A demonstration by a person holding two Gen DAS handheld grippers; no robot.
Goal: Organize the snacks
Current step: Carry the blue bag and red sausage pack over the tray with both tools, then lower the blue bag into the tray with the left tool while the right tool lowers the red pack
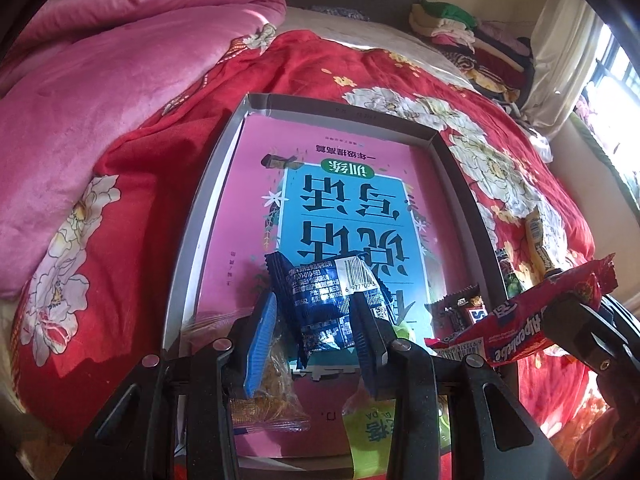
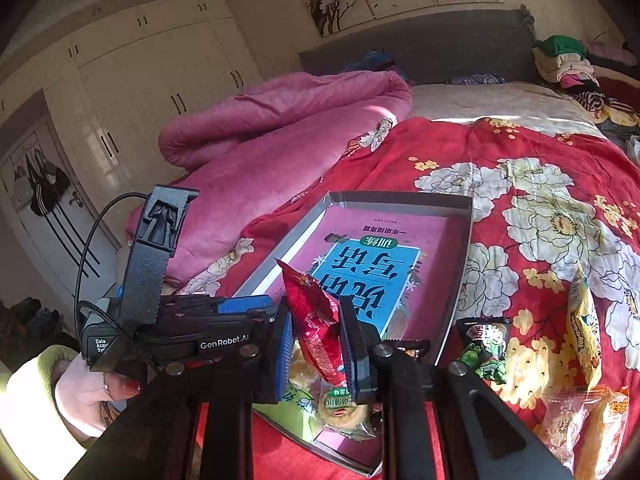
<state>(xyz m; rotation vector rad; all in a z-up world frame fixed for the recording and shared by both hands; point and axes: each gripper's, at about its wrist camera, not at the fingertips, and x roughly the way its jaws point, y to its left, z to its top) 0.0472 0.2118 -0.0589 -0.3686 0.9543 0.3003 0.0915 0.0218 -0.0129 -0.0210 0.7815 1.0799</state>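
A shallow grey cardboard box (image 1: 340,106) lies on the red flowered bedspread with a pink and blue book (image 1: 344,200) flat inside it. My left gripper (image 1: 312,308) is shut on a dark blue snack packet (image 1: 328,292), held above the near half of the box. My right gripper (image 2: 314,320) is shut on a red candy packet (image 2: 316,320), also over the box's near end. From the left wrist view that red packet (image 1: 516,332) hangs over the box's right rim. A biscuit pack (image 2: 340,404) and a yellow-green packet (image 1: 376,432) lie in the box's near end.
A brown chocolate bar (image 1: 460,312) rests by the box's right wall. On the bedspread to the right lie a green and black packet (image 2: 484,348), a yellow candy bag (image 2: 584,332) and orange packets (image 2: 600,420). A pink quilt (image 2: 280,120) is bunched at the left. A hand (image 2: 100,388) holds the left gripper's body.
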